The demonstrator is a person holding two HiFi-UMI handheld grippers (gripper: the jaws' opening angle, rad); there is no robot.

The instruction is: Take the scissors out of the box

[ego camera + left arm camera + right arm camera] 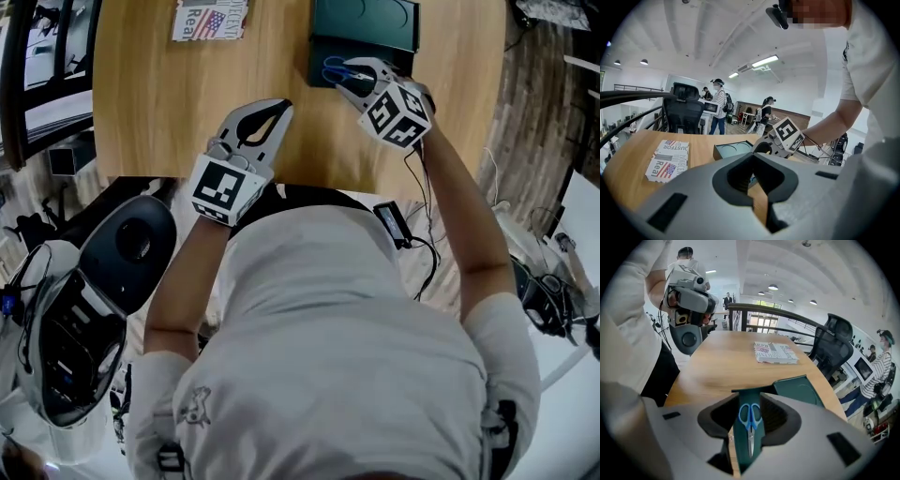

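Note:
A dark green box (364, 37) lies open near the far edge of the wooden table (187, 103). Scissors (750, 420) with blue handles lie flat in its narrow tray (739, 437), handles pointing away from me. In the head view their handles (335, 70) show at the box's near left corner. My right gripper (746, 397) hangs just above them, pointing steeply down. It is open, with a jaw on each side of the scissors and no contact visible. My left gripper (281, 108) hovers over bare table to the left of the box, its tips together and empty.
A booklet with a flag print (210, 19) lies at the table's far left. The box's lid half (799, 390) spreads to the right of the tray. A black office chair (131, 248) stands left of the person, below the table's near edge. People stand far behind.

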